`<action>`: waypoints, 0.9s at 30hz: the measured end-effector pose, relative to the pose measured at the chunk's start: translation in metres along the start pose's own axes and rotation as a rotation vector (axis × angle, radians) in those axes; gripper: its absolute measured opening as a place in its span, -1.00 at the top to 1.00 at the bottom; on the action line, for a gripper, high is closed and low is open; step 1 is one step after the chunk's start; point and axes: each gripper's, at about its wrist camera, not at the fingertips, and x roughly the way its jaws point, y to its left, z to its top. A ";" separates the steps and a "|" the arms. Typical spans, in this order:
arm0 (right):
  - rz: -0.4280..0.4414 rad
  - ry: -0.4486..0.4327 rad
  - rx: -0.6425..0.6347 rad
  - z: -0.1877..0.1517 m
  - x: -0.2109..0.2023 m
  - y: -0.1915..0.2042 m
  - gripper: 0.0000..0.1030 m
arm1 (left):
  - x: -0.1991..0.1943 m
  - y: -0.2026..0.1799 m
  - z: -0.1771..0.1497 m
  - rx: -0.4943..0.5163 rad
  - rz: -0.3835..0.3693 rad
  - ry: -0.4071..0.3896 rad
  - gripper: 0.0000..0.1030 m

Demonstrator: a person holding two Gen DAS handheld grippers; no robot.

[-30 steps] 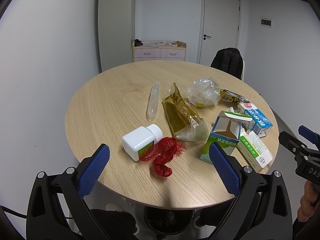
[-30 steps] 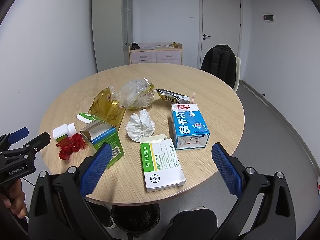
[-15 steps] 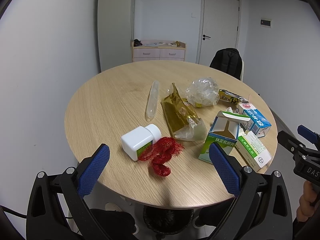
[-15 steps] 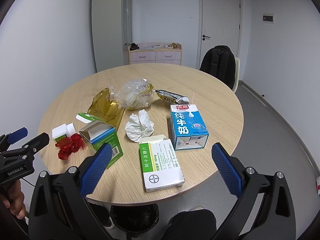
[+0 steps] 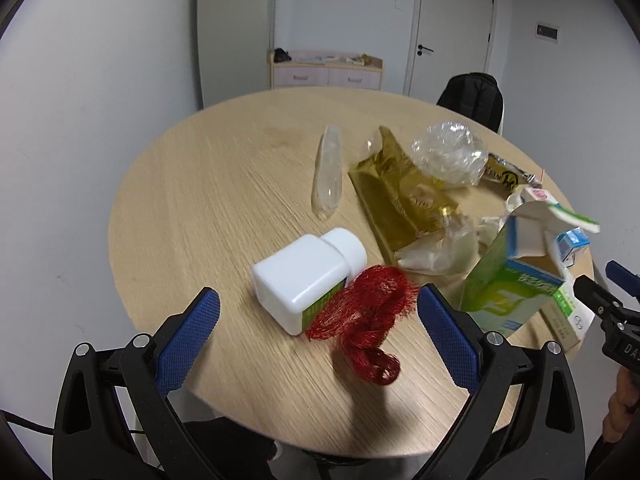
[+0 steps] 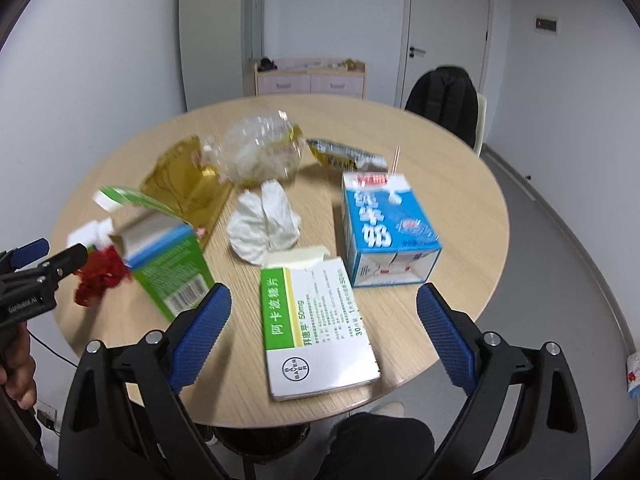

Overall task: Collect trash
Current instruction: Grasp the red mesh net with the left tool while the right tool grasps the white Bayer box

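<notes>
left tongs [image 5: 318, 320] wide apart and empty, right tongs [image 6: 322, 318] closing, empty

The round table [image 5: 208, 200] is pale wood grain. A white bottle [image 5: 304, 276] touches red mesh netting [image 5: 368, 312]. The gold wrapper [image 5: 400, 196] shines. The milk carton [image 6: 384, 224] is blue and white; 1 open box [image 6: 172, 256] is green.

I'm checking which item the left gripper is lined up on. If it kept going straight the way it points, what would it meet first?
Most likely the red mesh netting, bunched against the white pill bottle, between the open left gripper fingers; depth is unclear.
</notes>
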 end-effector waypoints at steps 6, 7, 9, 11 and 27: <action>-0.006 0.036 -0.013 -0.005 0.021 0.005 -0.65 | 0.018 -0.004 -0.005 0.025 -0.003 0.024 -0.76; -0.006 0.043 -0.016 -0.006 0.023 0.007 -0.63 | 0.020 -0.004 -0.005 0.023 -0.005 0.028 -0.72; -0.003 0.054 -0.018 -0.008 0.028 0.008 -0.61 | 0.023 -0.002 -0.007 0.017 -0.010 0.031 -0.68; -0.008 0.066 -0.022 -0.011 0.034 0.010 -0.57 | 0.025 -0.002 -0.008 0.014 -0.008 0.031 -0.64; 0.003 0.090 -0.030 -0.013 0.036 0.014 -0.28 | 0.024 -0.012 -0.018 0.023 -0.021 0.027 0.21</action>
